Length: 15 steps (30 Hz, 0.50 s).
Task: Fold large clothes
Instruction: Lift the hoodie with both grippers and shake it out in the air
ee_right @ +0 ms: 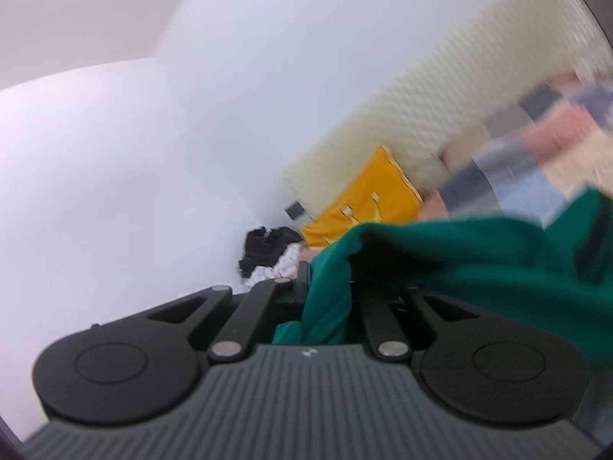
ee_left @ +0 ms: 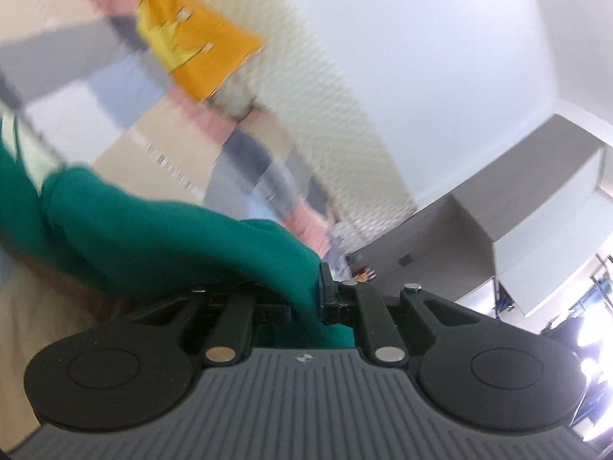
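Note:
A large green garment (ee_left: 153,237) hangs between both grippers, lifted in the air. My left gripper (ee_left: 312,287) is shut on one edge of it; the cloth drapes to the left and covers the left finger. In the right wrist view my right gripper (ee_right: 325,280) is shut on another part of the green garment (ee_right: 479,260), which spreads to the right and hides the right finger. Both views are tilted and blurred by motion.
A bed with a patchwork cover (ee_left: 126,115) and a cream quilted headboard (ee_left: 325,88) lies behind. An orange cushion (ee_left: 195,42) sits on it, also in the right wrist view (ee_right: 367,195). Black and white clothes (ee_right: 268,253) lie near the white wall. A white cabinet (ee_left: 536,207) stands at right.

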Motion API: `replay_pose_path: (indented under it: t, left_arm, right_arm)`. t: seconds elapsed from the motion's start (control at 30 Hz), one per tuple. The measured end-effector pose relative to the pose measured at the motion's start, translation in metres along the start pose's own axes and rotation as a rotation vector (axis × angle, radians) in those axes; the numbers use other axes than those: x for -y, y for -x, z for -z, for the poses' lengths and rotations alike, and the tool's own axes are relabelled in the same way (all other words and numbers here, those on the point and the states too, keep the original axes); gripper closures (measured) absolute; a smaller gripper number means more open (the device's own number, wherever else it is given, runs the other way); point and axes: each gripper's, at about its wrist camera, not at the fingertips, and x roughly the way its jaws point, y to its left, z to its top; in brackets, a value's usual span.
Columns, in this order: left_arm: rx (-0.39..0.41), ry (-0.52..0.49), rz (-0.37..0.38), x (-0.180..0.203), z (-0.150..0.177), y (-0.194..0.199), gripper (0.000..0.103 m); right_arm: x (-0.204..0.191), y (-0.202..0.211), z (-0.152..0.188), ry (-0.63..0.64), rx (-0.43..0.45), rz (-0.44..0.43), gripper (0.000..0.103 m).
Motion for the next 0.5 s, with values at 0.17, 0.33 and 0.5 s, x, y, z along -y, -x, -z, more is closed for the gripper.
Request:
replay_pose_path:
  t: [0.17, 0.33, 0.5]
  left_arm:
    - [0.060, -0.043, -0.007, 0.068, -0.027, 0.059, 0.089]
    - [0.149, -0.137, 0.030, 0.148, -0.058, 0.104, 0.089]
    - [0.217, -0.240, 0.077, 0.234, -0.091, 0.144, 0.089]
  right_arm:
    - [-0.058, 0.016, -0.044, 0.118, 0.050, -0.049, 0.096]
    - [-0.110, 0.037, -0.092, 0.183, 0.110, -0.083, 0.096]
    - [-0.161, 0.060, -0.145, 0.233, 0.182, -0.095, 0.096]
